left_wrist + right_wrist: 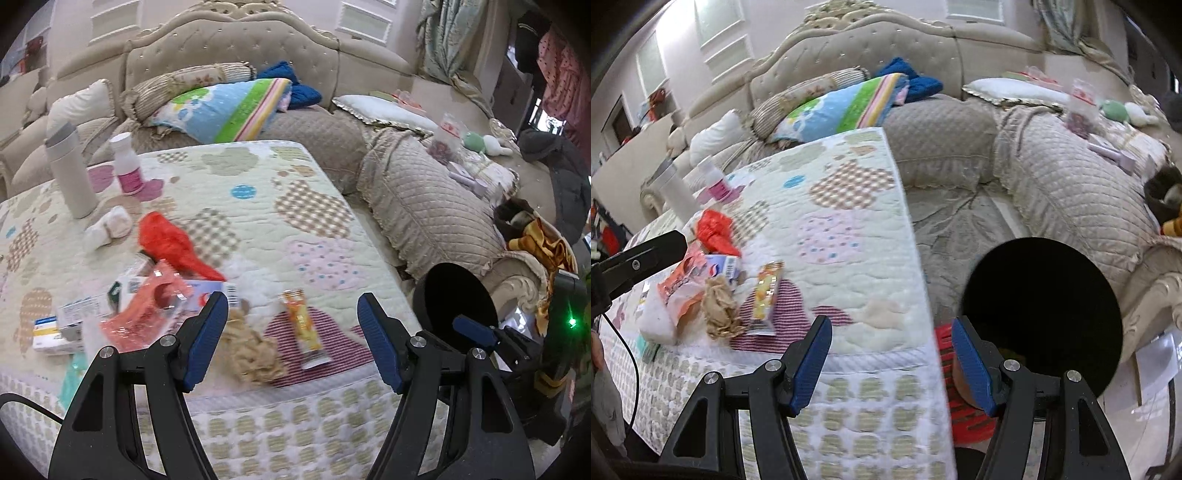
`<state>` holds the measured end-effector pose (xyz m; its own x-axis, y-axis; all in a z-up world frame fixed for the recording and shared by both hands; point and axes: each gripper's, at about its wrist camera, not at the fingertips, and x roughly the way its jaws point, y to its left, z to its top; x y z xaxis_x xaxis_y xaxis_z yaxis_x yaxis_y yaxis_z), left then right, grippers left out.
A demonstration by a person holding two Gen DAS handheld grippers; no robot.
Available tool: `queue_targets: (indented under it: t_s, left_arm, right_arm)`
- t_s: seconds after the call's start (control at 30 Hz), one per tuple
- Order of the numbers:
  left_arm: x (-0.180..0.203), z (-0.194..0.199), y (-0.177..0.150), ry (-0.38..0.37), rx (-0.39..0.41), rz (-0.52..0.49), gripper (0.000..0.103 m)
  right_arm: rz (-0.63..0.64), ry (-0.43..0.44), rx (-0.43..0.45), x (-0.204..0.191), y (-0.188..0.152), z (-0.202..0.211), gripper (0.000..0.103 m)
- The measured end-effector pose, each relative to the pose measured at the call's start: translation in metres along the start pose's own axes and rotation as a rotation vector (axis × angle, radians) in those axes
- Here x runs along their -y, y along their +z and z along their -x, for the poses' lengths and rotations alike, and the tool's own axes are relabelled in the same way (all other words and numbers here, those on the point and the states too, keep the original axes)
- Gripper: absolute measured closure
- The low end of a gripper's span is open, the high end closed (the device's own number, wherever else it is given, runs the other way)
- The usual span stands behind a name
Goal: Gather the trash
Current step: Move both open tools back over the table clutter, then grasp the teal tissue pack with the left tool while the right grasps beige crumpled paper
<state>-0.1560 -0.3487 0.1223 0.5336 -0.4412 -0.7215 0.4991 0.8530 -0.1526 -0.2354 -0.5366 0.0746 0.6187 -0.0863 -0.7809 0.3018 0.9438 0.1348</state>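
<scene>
Trash lies on a quilt-covered table (258, 221): a crumpled tan paper wad (255, 350), an orange snack wrapper (304, 328), a red plastic bag (170, 240), a pink-orange plastic packet (147, 306) and small boxes (55, 328). My left gripper (291, 339) is open and empty just above the paper wad and wrapper. My right gripper (890, 362) is open and empty at the table's front right corner, next to a black round bin (1041, 310). The same paper wad (718, 310) and wrapper (766, 295) show in the right wrist view. The bin (458, 299) also shows in the left wrist view.
A white flask (70, 170), a pink-labelled bottle (127, 162) and a white tissue roll (110, 225) stand at the table's back left. A beige quilted sofa (424, 206) with pillows wraps behind and right. A red basket (960, 402) sits below the bin.
</scene>
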Motion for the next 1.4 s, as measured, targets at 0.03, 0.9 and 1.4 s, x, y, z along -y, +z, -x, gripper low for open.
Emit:
queue_targets:
  t_s: [0.03, 0.9, 1.4]
  left_arm:
    - [-0.004, 0.001, 0.0, 0.004, 0.0, 0.004, 0.031]
    - [-0.169, 0.043, -0.051, 0.146, -0.103, 0.143, 0.031]
    - [-0.204, 0.038, -0.092, 0.075, -0.214, 0.141, 0.031]
  right_arm:
    - [0.006, 0.004, -0.001, -0.004, 0.0, -0.001, 0.038]
    - [0.146, 0.166, -0.088, -0.098, 0.007, -0.037, 0.038]
    - [0.23, 0.239, -0.16, -0.156, 0.007, -0.094, 0.048]
